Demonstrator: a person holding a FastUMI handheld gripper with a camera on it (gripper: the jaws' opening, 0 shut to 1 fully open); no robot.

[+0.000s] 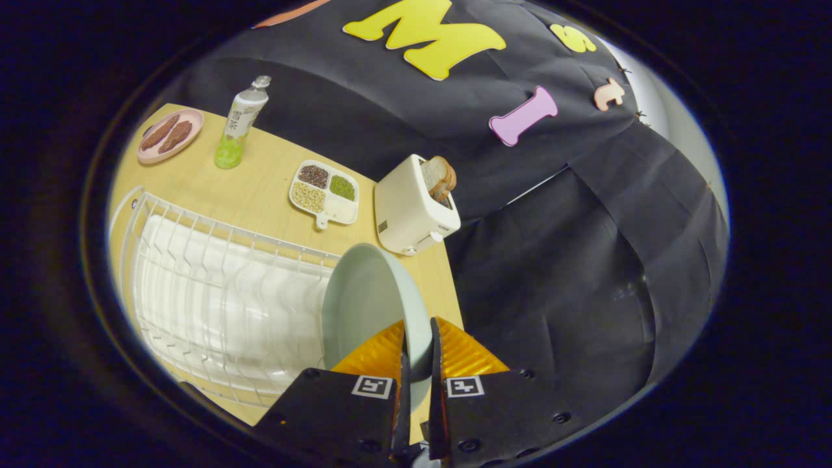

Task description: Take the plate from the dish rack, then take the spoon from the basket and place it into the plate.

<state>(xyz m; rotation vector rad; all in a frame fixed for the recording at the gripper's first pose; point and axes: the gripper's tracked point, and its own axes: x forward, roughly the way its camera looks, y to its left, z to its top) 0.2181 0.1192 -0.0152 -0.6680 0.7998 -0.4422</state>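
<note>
Pale green round plate [370, 299], rim pinched between my fingers [416, 351], hangs beside the white wire dish rack [221, 299] over the wooden bench [260, 188]. Thin edge grip: any tilt could let it slip.

My hand-held gripper [416, 348] with ribbed pads pinching a smooth matt plate [364, 299], white coated-wire dish rack [214, 286], pale wood-grain counter [260, 188], glossy plastic toaster [406, 211]

The tool [416, 344] grips the plate's [364, 299] rim between both fingers. The dish rack [221, 292] lies left of it; beyond stand the toaster [413, 208], divided tray [325, 192], bottle [240, 123] and a far dish [170, 135] on the tabletop [260, 188].
</note>
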